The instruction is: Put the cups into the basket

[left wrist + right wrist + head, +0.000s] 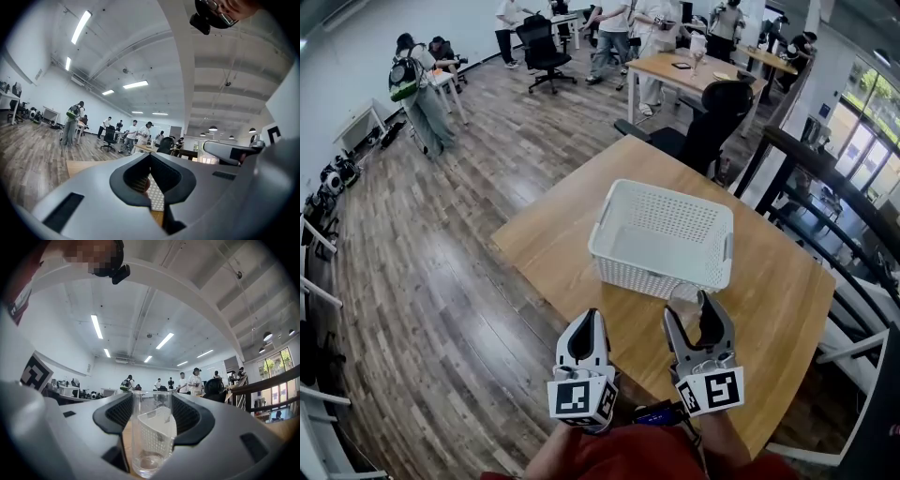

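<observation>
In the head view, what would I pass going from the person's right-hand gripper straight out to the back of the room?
right gripper holding a glass cup → white basket → black office chair → far wooden table

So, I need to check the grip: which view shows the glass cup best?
The right gripper view: the glass cup stands upright, clamped in the right claw. The head view shows it only faintly; the left gripper view does not show it clearly.

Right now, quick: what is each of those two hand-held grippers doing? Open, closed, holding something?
Left hand-held gripper: closed, with nothing in it.
Right hand-held gripper: closed on a clear glass.
</observation>
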A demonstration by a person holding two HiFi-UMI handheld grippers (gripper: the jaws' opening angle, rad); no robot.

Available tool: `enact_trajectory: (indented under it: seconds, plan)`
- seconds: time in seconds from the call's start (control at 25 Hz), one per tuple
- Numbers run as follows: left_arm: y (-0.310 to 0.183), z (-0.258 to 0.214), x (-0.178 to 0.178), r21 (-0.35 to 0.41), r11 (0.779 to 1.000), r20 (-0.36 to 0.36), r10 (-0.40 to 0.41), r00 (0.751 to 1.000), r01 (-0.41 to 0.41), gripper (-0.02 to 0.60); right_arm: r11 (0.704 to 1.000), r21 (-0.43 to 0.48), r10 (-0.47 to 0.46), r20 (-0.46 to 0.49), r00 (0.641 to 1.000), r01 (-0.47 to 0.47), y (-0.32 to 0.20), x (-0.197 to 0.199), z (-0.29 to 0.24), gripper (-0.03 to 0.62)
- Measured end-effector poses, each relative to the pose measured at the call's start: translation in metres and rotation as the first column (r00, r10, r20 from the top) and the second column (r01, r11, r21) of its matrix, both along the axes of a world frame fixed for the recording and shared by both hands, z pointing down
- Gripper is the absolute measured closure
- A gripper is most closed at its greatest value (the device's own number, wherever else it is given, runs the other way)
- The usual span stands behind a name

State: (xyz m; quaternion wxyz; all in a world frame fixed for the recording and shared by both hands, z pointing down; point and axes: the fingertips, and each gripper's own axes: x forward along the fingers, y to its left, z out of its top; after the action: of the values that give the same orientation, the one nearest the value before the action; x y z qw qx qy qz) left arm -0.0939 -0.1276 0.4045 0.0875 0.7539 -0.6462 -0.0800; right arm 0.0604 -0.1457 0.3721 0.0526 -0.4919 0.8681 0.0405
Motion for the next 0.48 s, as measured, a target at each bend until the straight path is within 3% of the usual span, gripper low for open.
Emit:
enact_trajectory:
  seconds: [0.48]
  plan:
    - [-0.038, -0.014, -0.021, 0.028, 0.998, 0.055, 0.059, 0.997, -0.061, 0.575, 0.998, 0.018, 0.058, -0.010, 0.998, -0.057, -0.034, -0.023, -0.012, 0.327]
